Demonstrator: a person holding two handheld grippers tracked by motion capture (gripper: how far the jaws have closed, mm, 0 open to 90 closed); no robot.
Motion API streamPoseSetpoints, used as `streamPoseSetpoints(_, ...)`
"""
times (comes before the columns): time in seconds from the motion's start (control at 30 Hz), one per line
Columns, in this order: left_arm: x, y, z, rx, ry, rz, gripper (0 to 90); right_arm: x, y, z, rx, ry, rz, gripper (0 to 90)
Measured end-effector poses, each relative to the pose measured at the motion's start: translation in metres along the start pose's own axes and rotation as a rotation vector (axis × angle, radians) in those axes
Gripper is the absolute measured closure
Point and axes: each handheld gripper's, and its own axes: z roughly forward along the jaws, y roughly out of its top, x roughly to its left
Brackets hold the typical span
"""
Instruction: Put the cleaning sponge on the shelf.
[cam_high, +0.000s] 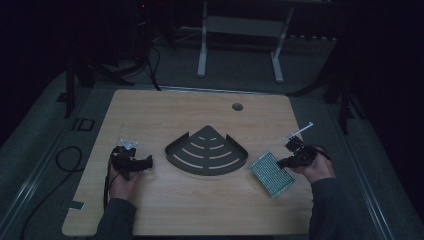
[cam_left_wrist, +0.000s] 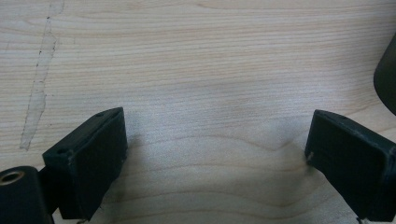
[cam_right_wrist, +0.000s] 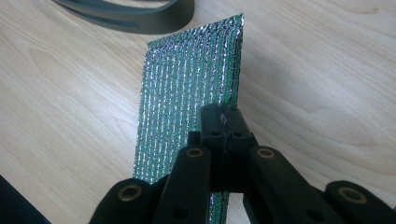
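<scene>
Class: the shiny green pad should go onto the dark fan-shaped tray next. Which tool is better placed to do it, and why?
The right tool: its jaws are shut on the green pad, beside the tray. The left tool sits open over bare table, holding nothing.

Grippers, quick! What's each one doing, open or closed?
Left gripper: jaws wide open, holding nothing, over the bare table.
Right gripper: jaws closed on the edge of the shiny green scrub pad.

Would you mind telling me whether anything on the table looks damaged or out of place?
Little stands out. An old pale tape or glue streak marks the table near the left gripper. The right gripper pinches the green pad by its edge.
</scene>
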Motion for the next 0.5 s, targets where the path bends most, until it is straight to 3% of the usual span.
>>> streamPoseSetpoints(0.5, 0.000, 0.000, 0.000, -0.001, 0.001, 0.000, 6.0, 0.004, 0.018, -0.015, -0.025, -0.012, -0.024, 89.7)
